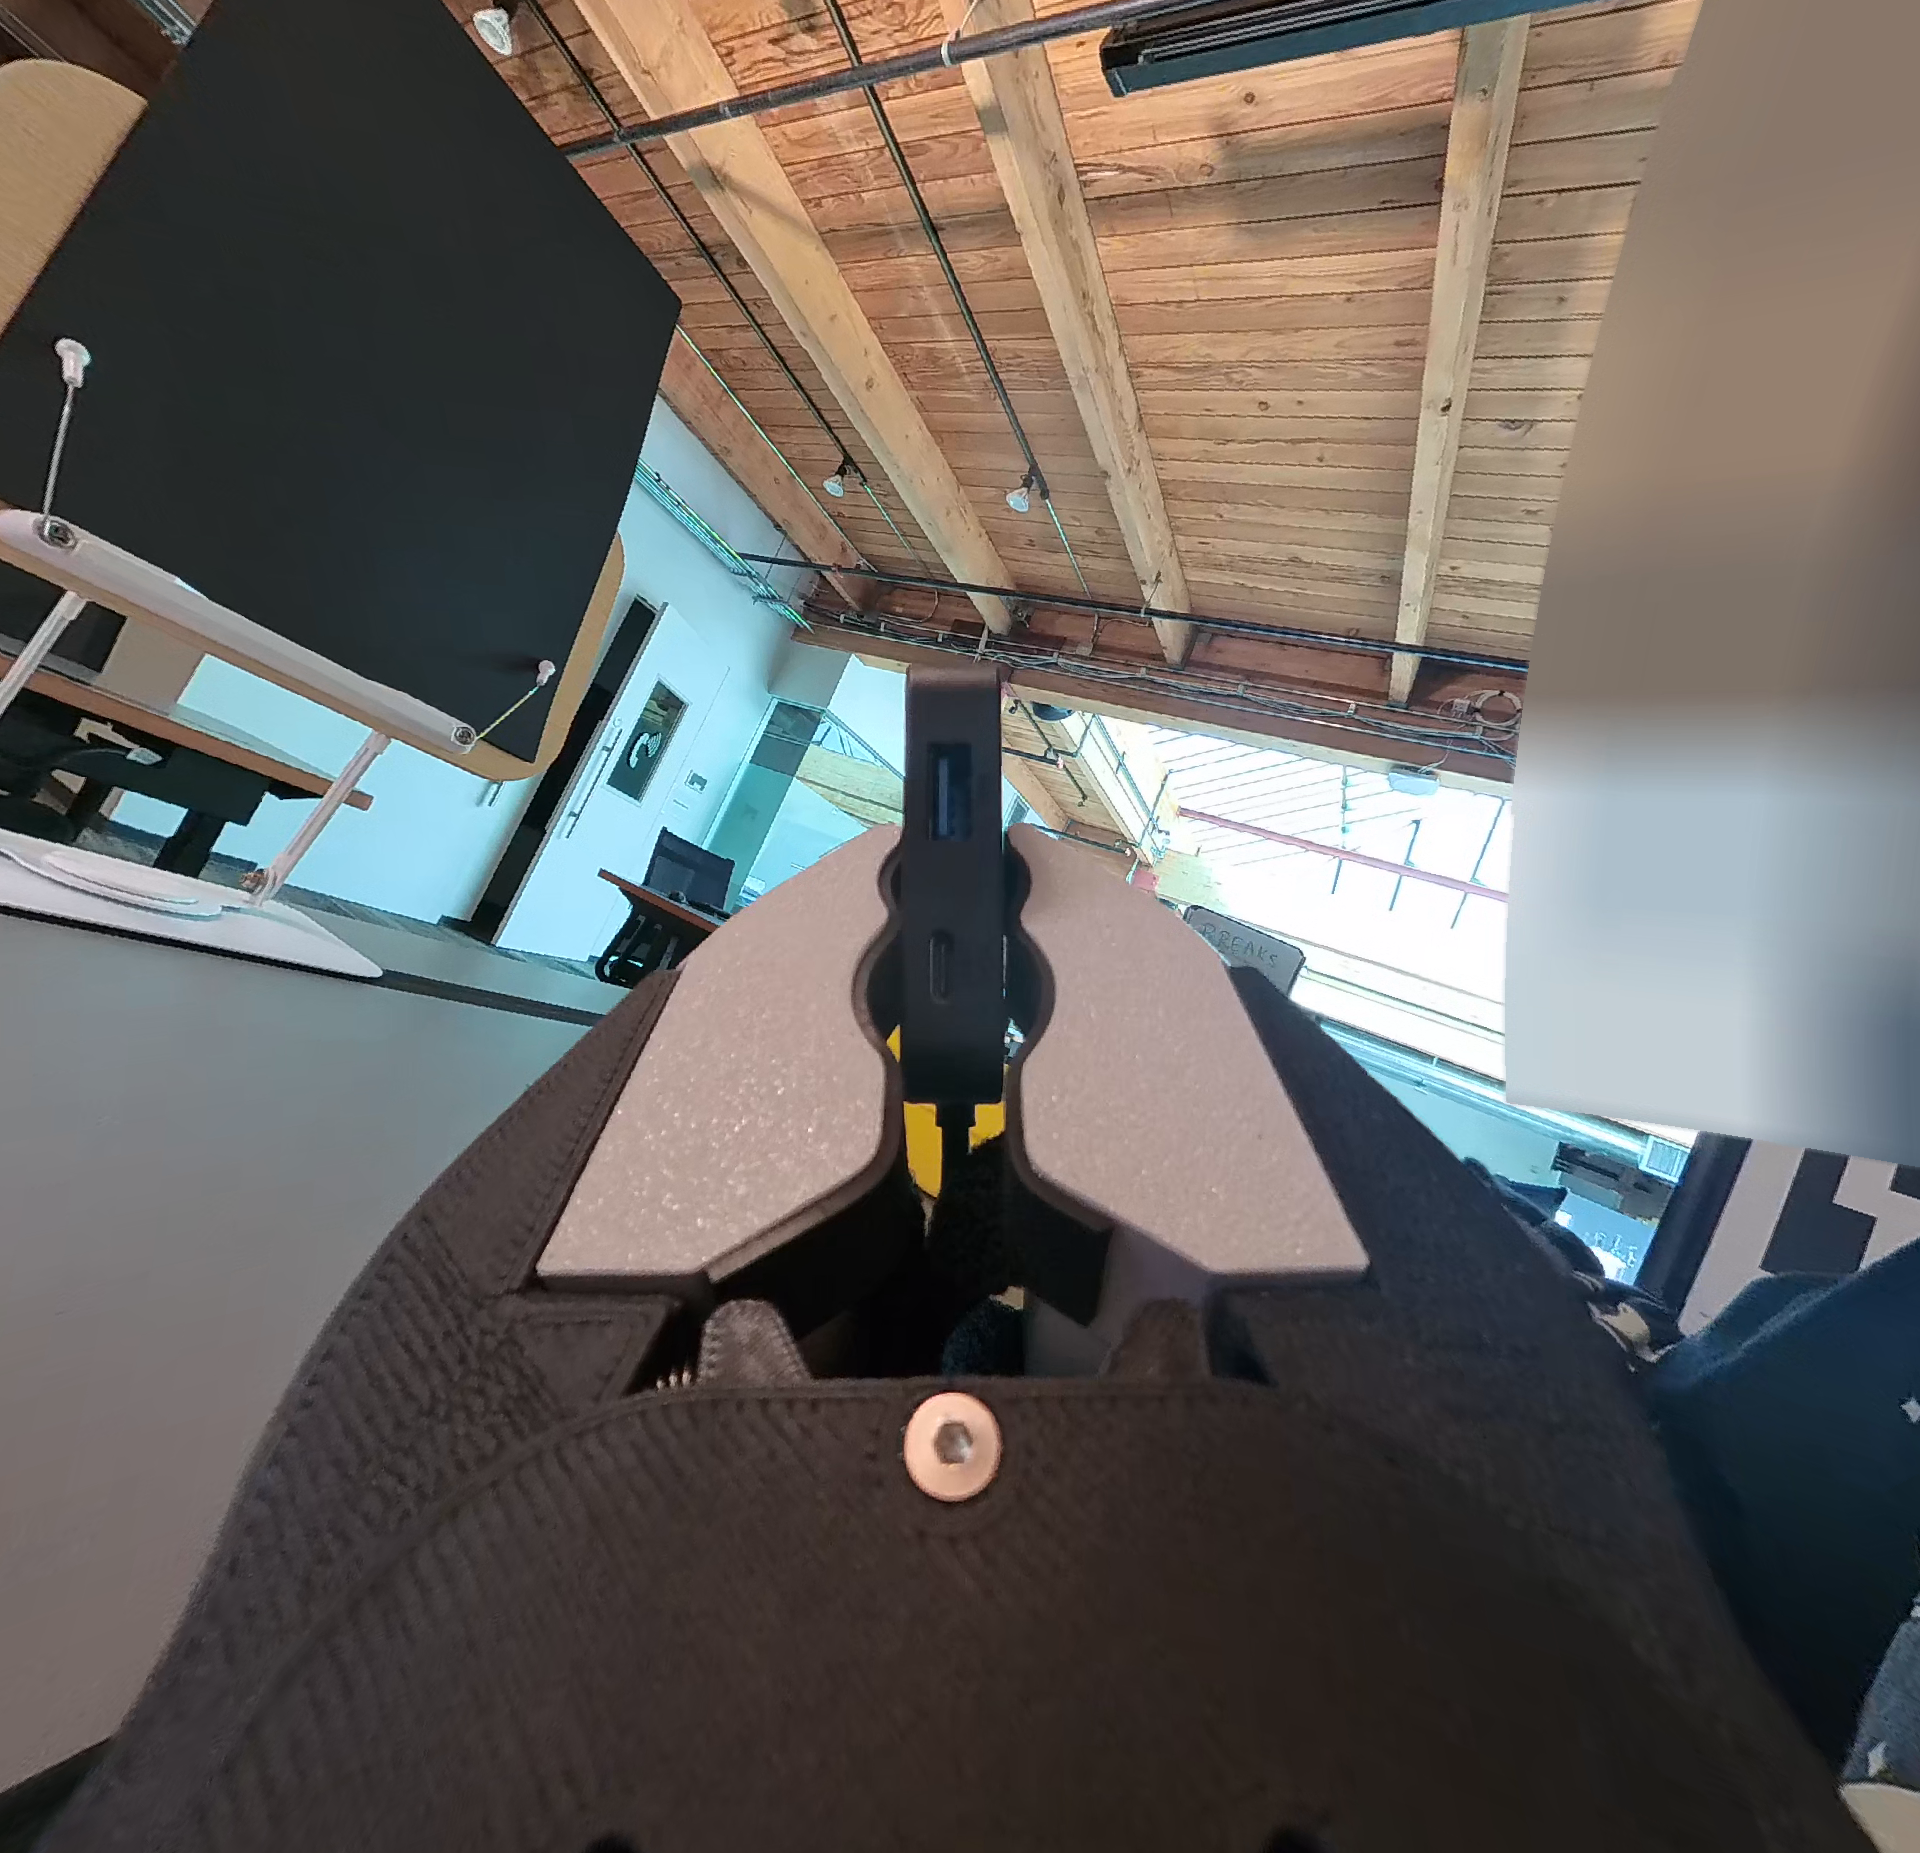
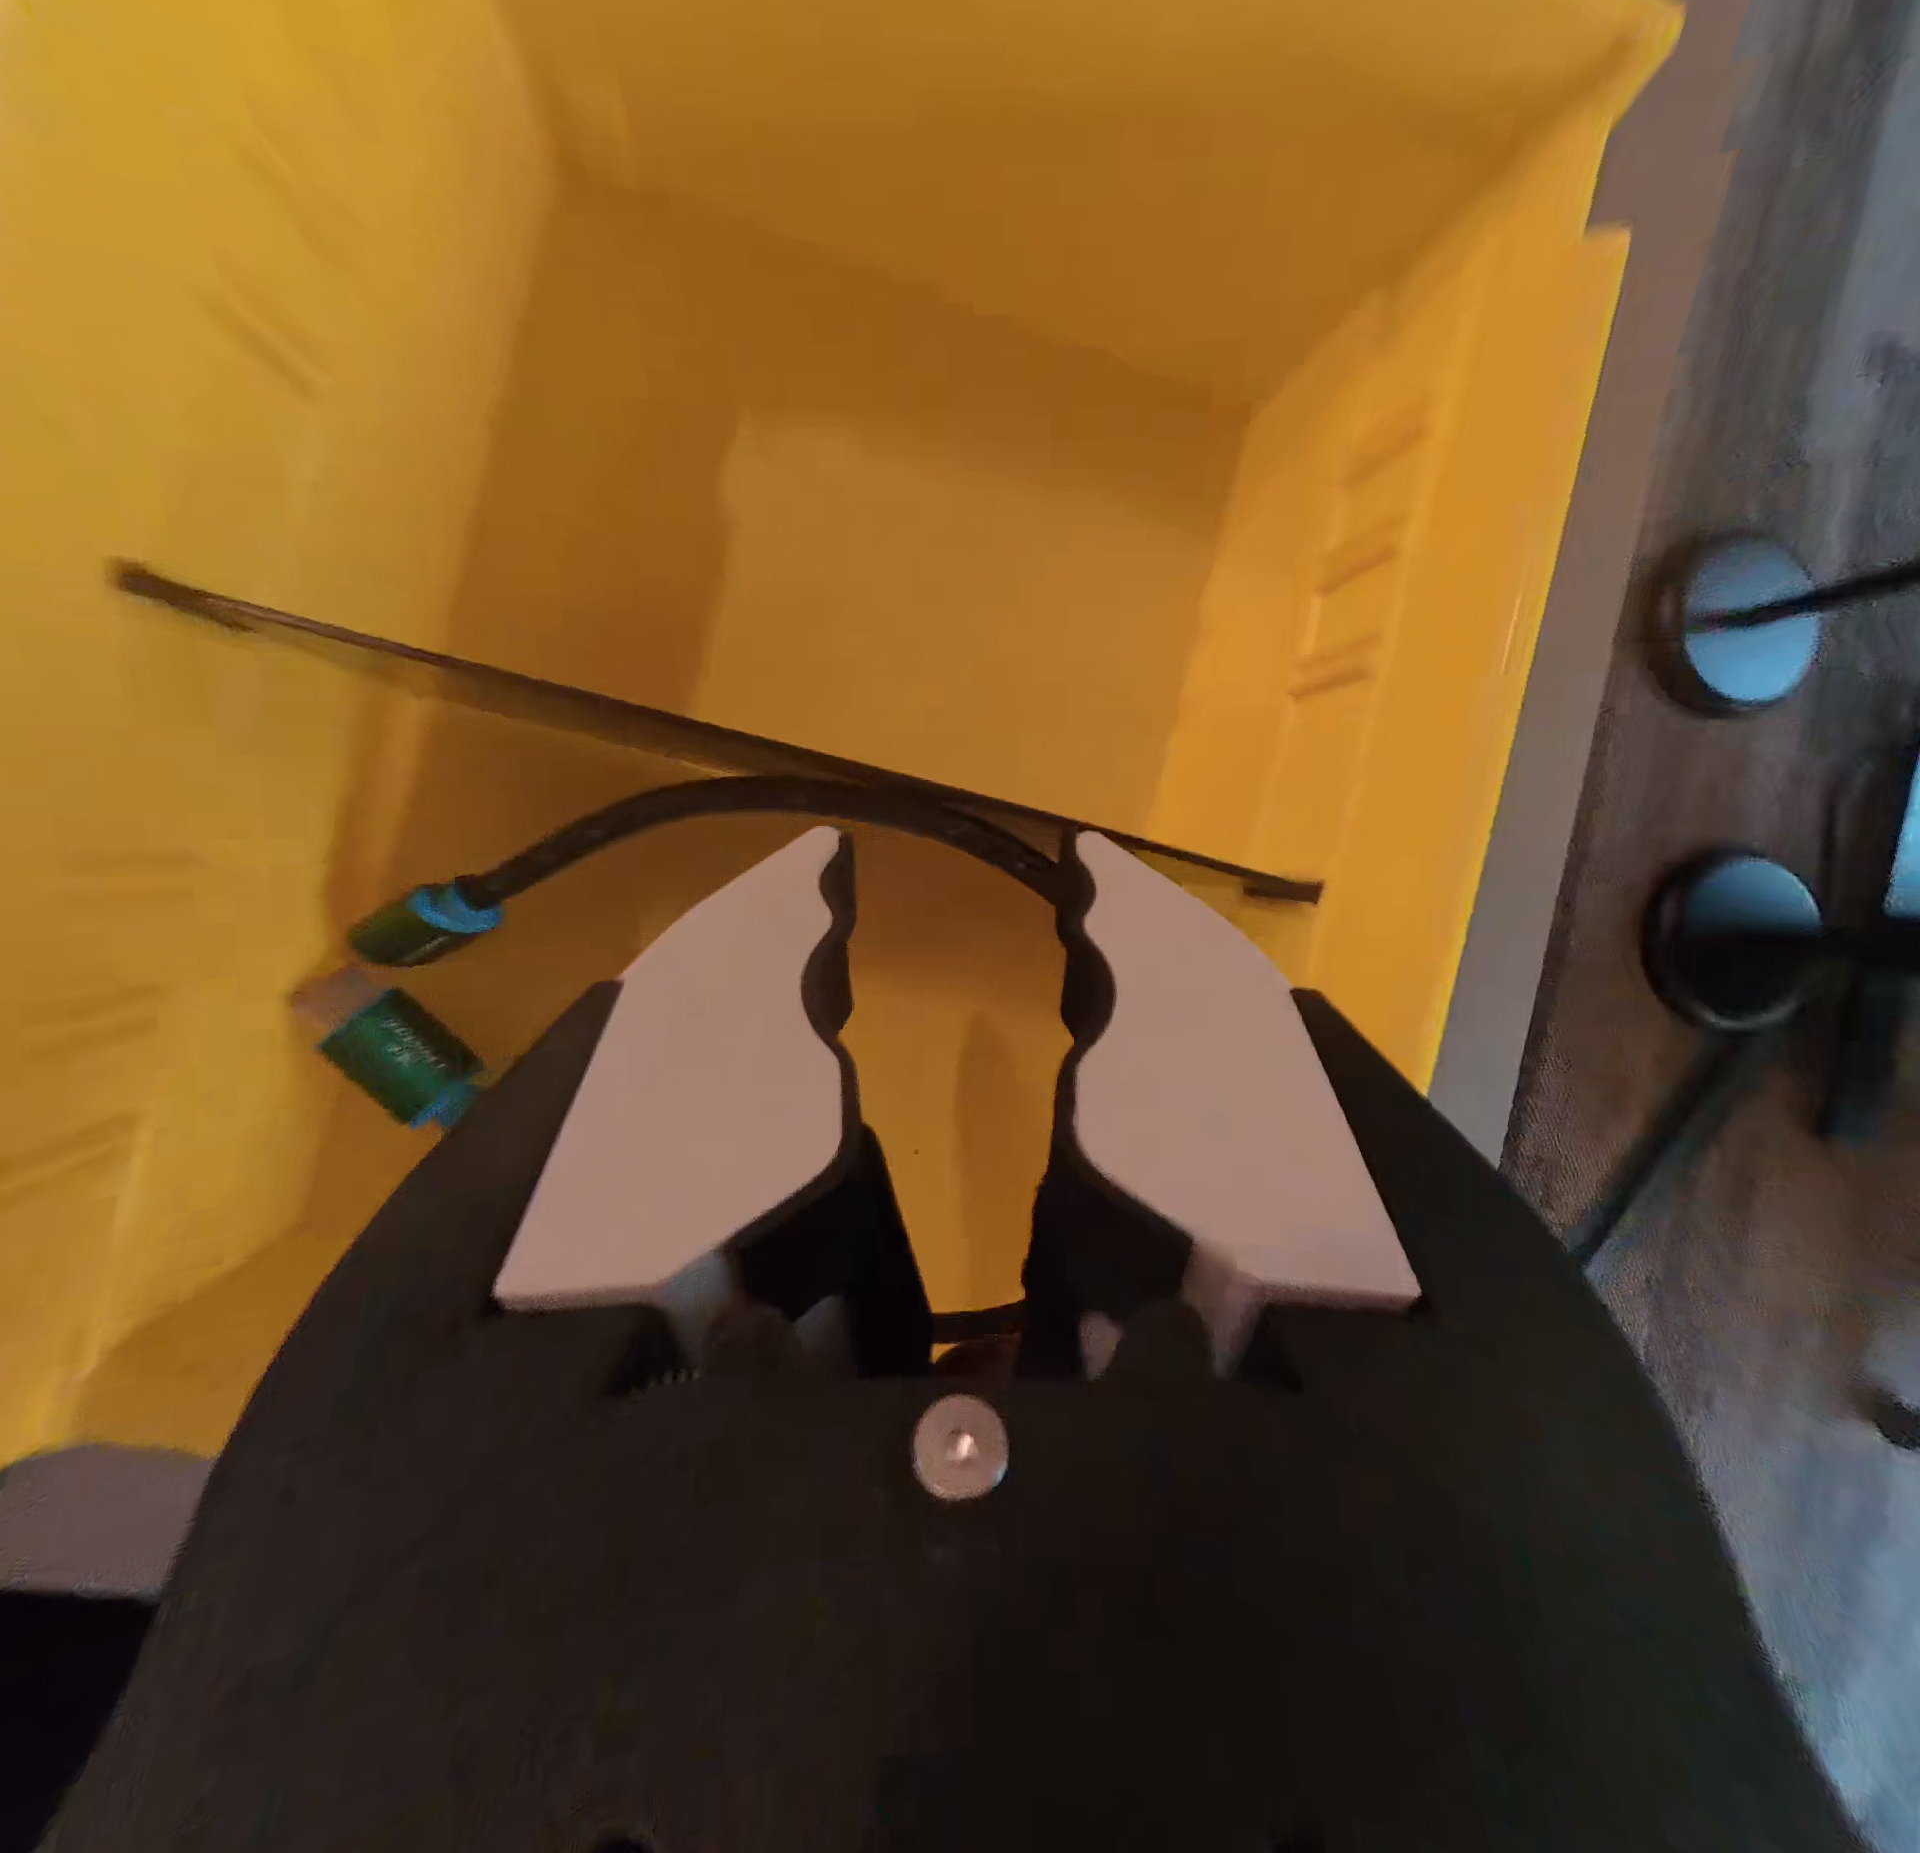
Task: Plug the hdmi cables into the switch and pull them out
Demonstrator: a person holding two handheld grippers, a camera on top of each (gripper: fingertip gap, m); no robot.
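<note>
In the left wrist view my left gripper [image 1: 954, 842] is shut on a slim black switch box [image 1: 951, 868], held on edge and pointing up toward the ceiling; two ports show on its narrow side. In the right wrist view my right gripper [image 2: 958, 845] is open and empty, hovering inside a yellow bin [image 2: 935, 401]. Two HDMI plugs with green bodies and blue collars [image 2: 421, 925] [image 2: 400, 1060] lie at the bin's left, below and left of my fingertips. Their black cables [image 2: 727, 795] arc just past my fingertips. A thin black strip [image 2: 623, 697] crosses the bin.
A grey table top [image 1: 208, 1128] lies at the left, with a white lamp base [image 1: 197, 930]. A blurred grey patch [image 1: 1714, 556] covers the right. Right of the bin is a grey surface with two round holes [image 2: 1745, 640] and dark cables.
</note>
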